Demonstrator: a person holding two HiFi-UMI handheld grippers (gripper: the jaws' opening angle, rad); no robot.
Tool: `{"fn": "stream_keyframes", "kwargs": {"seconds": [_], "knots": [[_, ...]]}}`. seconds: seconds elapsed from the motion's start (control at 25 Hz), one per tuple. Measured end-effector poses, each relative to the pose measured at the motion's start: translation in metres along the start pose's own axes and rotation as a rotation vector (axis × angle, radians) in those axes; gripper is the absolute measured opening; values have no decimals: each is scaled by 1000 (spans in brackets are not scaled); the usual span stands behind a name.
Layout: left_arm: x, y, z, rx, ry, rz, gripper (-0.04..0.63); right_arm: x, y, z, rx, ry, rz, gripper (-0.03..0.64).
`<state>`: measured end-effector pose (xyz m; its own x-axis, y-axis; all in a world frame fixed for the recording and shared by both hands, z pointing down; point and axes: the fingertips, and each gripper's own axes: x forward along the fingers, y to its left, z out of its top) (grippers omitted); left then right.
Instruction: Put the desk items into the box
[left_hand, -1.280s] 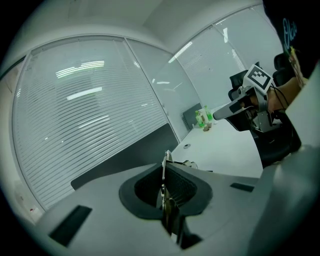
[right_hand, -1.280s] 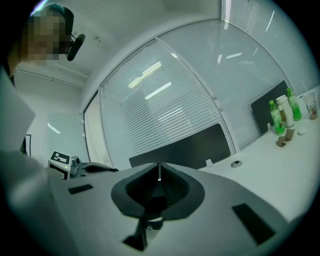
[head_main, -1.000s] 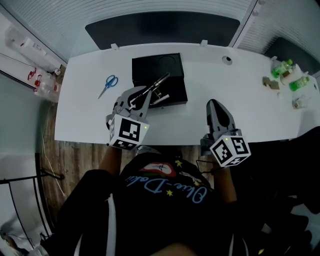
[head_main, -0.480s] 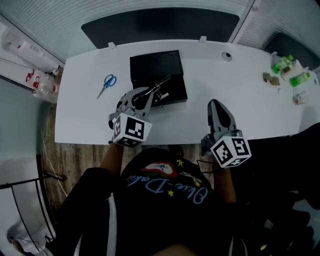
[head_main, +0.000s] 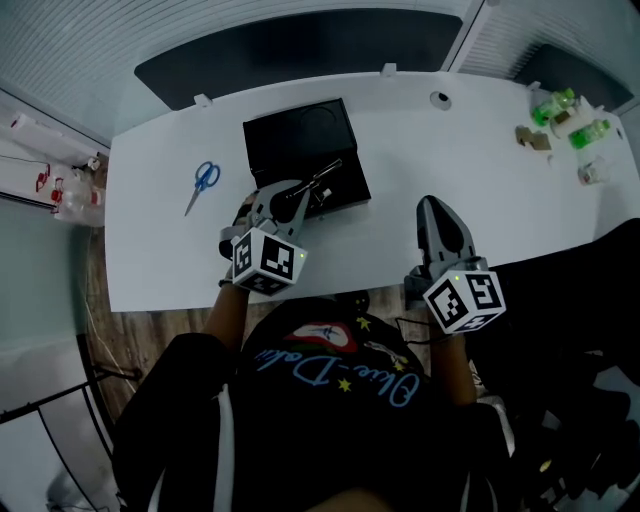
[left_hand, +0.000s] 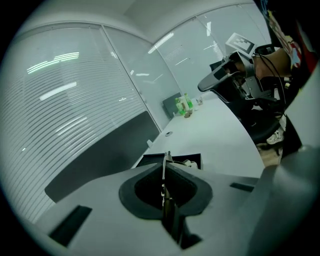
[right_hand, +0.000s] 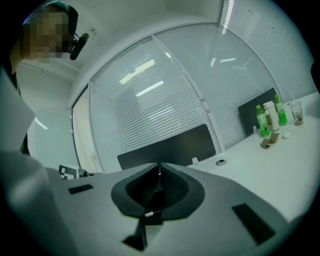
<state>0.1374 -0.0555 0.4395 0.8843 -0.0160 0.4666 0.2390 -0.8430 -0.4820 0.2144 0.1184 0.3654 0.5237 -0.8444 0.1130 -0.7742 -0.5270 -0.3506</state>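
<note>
the left gripper (head_main: 289, 198) is clamped on a slim metal thing, maybe a pen (head_main: 322, 177), its tip over the black box (head_main: 275, 150). the right gripper (head_main: 434, 210) is closed, empty. the scissors (head_main: 203, 180), far left, are not yet boxed.

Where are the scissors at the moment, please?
In the head view, the scissors lie on the desk's left side, left of the box, untouched.
</note>
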Motion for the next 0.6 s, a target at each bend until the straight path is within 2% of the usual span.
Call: {"fn": "stream_keyframes", "kwargs": {"seconds": [0.24,0.4,0.6], "knots": [[16,-12,-9,72,23,-51,20,-7,-6,3,-8,0,-52,20],[24,-19,-15,87,43,-84,20,-13,-9,5,-7,-7,-79,21],[35,-20,-20,81,39,-92,20,-15,-11,4,0,-3,-102,20]]}}
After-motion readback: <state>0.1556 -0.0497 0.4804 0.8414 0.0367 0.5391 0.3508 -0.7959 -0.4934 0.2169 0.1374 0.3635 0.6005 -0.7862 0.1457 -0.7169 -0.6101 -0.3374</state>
